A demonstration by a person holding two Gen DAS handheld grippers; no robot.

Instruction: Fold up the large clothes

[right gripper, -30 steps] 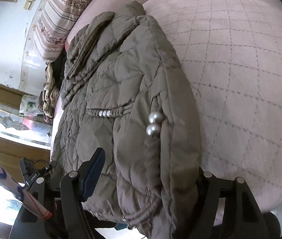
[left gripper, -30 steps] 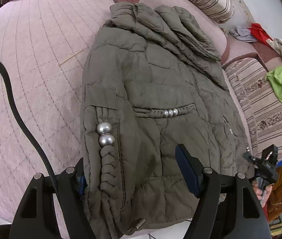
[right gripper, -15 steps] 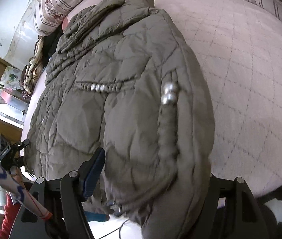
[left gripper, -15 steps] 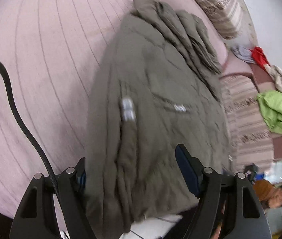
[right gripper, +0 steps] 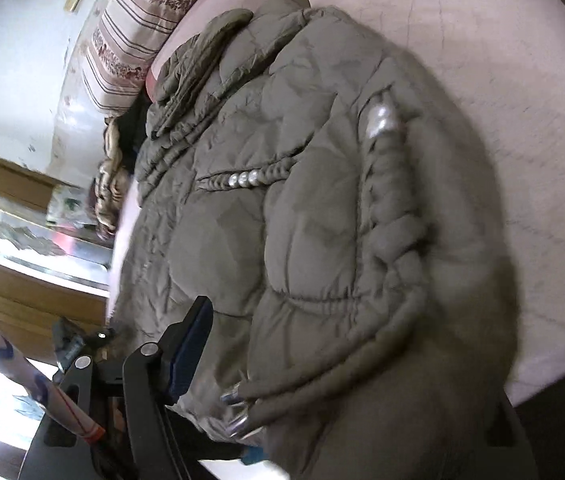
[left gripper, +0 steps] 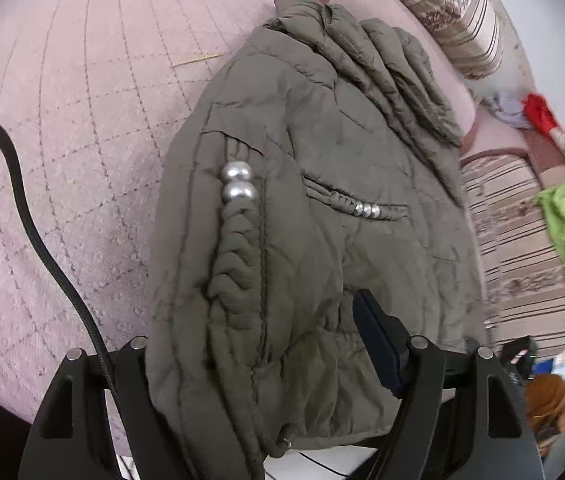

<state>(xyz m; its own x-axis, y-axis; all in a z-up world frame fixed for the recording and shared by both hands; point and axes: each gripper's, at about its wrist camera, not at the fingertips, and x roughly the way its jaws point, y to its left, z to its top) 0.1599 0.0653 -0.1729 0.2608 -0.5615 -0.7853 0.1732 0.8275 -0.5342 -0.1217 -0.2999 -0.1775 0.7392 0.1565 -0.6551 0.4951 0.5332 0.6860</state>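
L gripper (left gripper: 266,364) on olive jacket (left gripper: 322,200) hem, pink quilted bed (left gripper: 62,120) — striped cushions (left gripper: 454,12) behind

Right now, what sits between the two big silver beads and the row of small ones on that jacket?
Only puffy quilted fabric of the jacket, between big beads and small beads; left wrist view.

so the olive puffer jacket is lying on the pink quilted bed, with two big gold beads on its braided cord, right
Not quite: the beads are silver, not gold. The left wrist view shows two large silver beads at the top of the braided cord. The rest holds: the olive puffer jacket lies on the pink quilted bed.
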